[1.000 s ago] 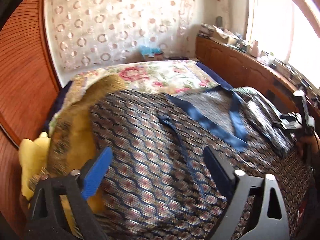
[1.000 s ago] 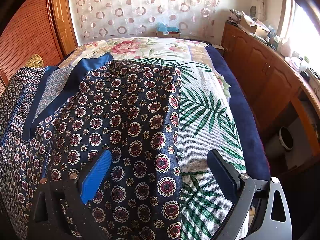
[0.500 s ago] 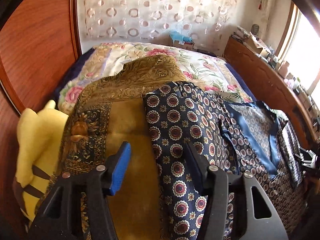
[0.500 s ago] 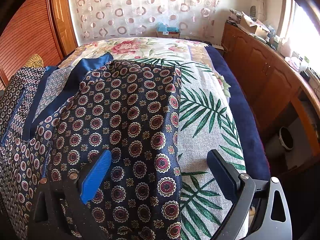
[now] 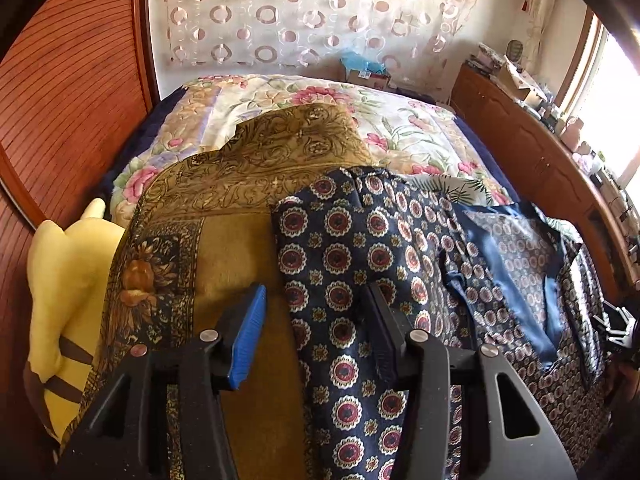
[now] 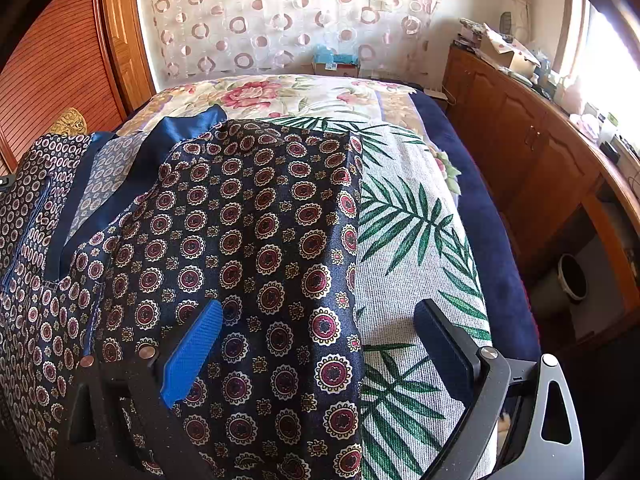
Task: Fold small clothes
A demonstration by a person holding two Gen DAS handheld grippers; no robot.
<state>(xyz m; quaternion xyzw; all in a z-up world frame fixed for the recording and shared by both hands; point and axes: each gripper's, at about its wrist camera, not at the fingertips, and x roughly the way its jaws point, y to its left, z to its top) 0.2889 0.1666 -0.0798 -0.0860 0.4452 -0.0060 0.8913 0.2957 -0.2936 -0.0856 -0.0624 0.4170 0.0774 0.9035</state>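
Fold setup: your left hand-held gripper has been closing, jaws half apart astride shirt edge, no clamp yet. Right hand-held gripper wide apart over shirt. Next: pinch edge.

Navy medallion garment: glossy satin cloth. Palm-leaf blanket: coarse matt weave. Cabinets: polished wood.

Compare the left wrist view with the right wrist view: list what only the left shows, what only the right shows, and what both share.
Only the left wrist view: a yellow plush toy at the bed's edge, a gold patterned cloth under the garment's edge, and the left gripper, its jaws partly closed astride that edge.

Only the right wrist view: a palm-leaf towel beside the garment, a pale bucket on the floor, and the right gripper, jaws wide.

Both: the navy medallion-print garment, the floral bedspread, the circle-patterned curtain and the wooden cabinets.
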